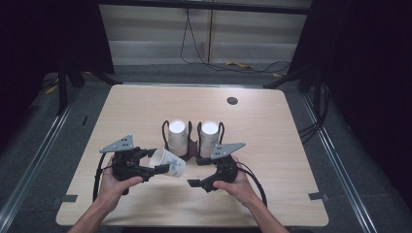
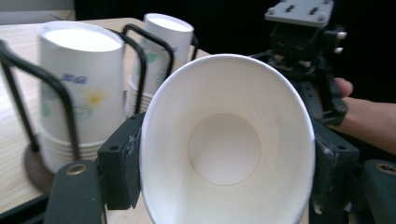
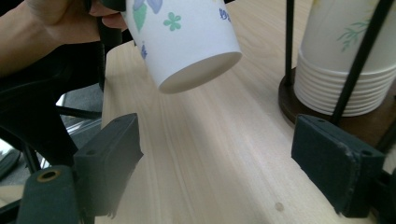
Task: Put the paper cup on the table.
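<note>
While the left tongs (image 1: 154, 168) grip a single paper cup (image 1: 168, 163) by its rim end, jaws closed against both sides of the wall, the cup lies tipped on its side above the worktop (image 1: 272, 126), mouth toward the left hand and base pointing to about 3 o'clock, toward the right tongs (image 1: 199, 180). Those stand wide open and hold nothing; in the right gripper view the cup's base (image 3: 201, 70) hangs just beyond the gap between their jaws. At 12 o'clock from both hands the wire cup holder (image 1: 190, 141) carries two upside-down stacks (image 1: 177, 138), close behind the cup but not touching it.

The step in hand looks like a handover or a two-handed turn of the cup. To do it well, bring the right tongs in level with the cup's base end, close gently on the printed wall so the thin paper does not crush, and free the left grip only once the right one holds. Keep the cup clear of the holder's wires.
</note>
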### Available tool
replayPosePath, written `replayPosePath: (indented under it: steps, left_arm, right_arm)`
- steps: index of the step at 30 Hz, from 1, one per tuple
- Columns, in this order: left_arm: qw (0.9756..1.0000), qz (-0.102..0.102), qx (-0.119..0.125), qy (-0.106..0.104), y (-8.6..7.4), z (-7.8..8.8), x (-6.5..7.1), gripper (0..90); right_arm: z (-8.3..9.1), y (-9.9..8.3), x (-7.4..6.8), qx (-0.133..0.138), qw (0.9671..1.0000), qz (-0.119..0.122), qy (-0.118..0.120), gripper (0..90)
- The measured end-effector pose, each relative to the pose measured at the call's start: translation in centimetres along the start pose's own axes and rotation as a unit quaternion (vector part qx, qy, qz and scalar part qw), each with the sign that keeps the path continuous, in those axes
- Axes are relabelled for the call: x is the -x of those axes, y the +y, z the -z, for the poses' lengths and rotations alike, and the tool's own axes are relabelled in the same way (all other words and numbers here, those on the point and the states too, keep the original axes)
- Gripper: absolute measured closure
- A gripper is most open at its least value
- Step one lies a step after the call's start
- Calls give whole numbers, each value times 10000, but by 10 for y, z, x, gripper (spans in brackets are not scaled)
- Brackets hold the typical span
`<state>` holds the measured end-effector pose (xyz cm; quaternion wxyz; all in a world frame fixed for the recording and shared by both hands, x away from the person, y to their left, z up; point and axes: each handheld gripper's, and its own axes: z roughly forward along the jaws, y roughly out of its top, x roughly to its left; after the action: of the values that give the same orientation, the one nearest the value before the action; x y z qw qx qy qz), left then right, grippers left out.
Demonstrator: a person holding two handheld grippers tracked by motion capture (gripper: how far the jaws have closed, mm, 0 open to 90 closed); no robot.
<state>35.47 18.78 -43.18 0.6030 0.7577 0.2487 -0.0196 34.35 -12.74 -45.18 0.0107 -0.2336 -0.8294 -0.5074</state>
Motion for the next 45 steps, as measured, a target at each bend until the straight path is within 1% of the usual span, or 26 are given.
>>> replayPosePath:
  steps: [2, 4, 6, 9, 13, 15, 16, 17, 18, 19, 22, 24, 25, 26, 29, 31, 33, 34, 35, 38, 39, 40, 41, 42, 43, 45]
  left_arm:
    - [9999, 9, -32, 111, 0, 2, -2, 267]
    - [9995, -30, -156, 267, -1, 3, -4, 268]
    - [9994, 69, -222, 243, -1, 4, -7, 267]
    - [9989, -9, -324, 343, 0, 6, -7, 268]
    - [9987, -32, -305, 417, 2, 13, -10, 267]
    - [9982, -8, -301, 514, 3, 17, -13, 267]
    - [9981, 32, -292, 539, 3, 18, -15, 267]
    - [9978, 88, -296, 590, 3, 20, -17, 267]
    - [9972, 125, -351, 642, 4, 22, -19, 267]
    - [9968, 131, -417, 665, 5, 24, -20, 267]
    - [9970, 84, -297, 703, 8, 29, -21, 267]
    - [9966, 49, -306, 759, 9, 32, -22, 267]
    - [9966, 76, -292, 769, 9, 32, -23, 267]
    - [9961, 48, -311, 823, 9, 33, -24, 267]
    - [9950, 94, -295, 945, 6, 33, -27, 266]
    - [9934, 77, -348, 1088, 4, 33, -29, 265]
    - [9919, 88, -342, 1218, 4, 34, -32, 264]
    - [9913, 119, -320, 1274, 4, 36, -34, 263]
    - [9907, 151, -284, 1321, 4, 37, -35, 262]
    - [9887, 272, -258, 1451, 4, 39, -40, 250]
    - [9884, 291, -291, 1465, 4, 39, -42, 249]
    - [9870, 309, -317, 1543, 4, 38, -44, 249]
    - [9857, 276, -372, 1619, 4, 37, -45, 250]
    - [9851, 251, -419, 1651, 4, 37, -47, 250]
    - [9847, 263, -483, 1654, 4, 36, -50, 250]
    - [9828, 260, -540, 1749, 5, 36, -54, 251]
  right_arm:
    - [3, 0, 1, 36, 10000, -23, -69, 156]
    - [7, 0, 2, 91, 9998, -82, -123, 156]
    - [8, -1, 2, 99, 9996, -105, -237, 156]
    - [11, -2, 2, 99, 9992, -153, -353, 144]
    - [18, -4, 1, 108, 9984, -168, -532, 144]
    - [24, -6, 2, 128, 9976, -221, -637, 145]
    - [26, -7, 3, 91, 9973, -271, -680, 145]
    - [28, -8, 3, 56, 9965, -270, -787, 145]
    - [30, -10, 3, 62, 9961, -254, -847, 145]
    - [33, -11, 3, 81, 9960, -305, -840, 145]
    - [41, -13, 3, 57, 9952, -283, -931, 145]
    - [48, -15, 2, 31, 9939, -254, -1077, 145]
    - [52, -15, 2, 50, 9934, -257, -1116, 144]
    - [55, -16, 2, 81, 9927, -275, -1174, 144]
    - [62, -19, 2, 76, 9905, -264, -1344, 144]
    - [64, -21, 2, 36, 9881, -260, -1517, 144]
    - [66, -22, 1, -25, 9854, -248, -1682, 144]
    - [66, -22, 1, -34, 9841, -279, -1752, 144]
    - [67, -23, 2, -36, 9835, -298, -1783, 143]
    - [68, -26, 3, -42, 9826, -372, -1818, 144]
    - [68, -27, 3, -65, 9825, -391, -1820, 144]
    - [68, -29, 4, -79, 9825, -387, -1823, 144]
    - [67, -31, 4, -59, 9825, -433, -1809, 144]
    - [67, -31, 5, -62, 9825, -453, -1807, 144]
    - [67, -32, 5, -64, 9825, -463, -1804, 144]
    - [66, -33, 6, -82, 9830, -462, -1772, 144]
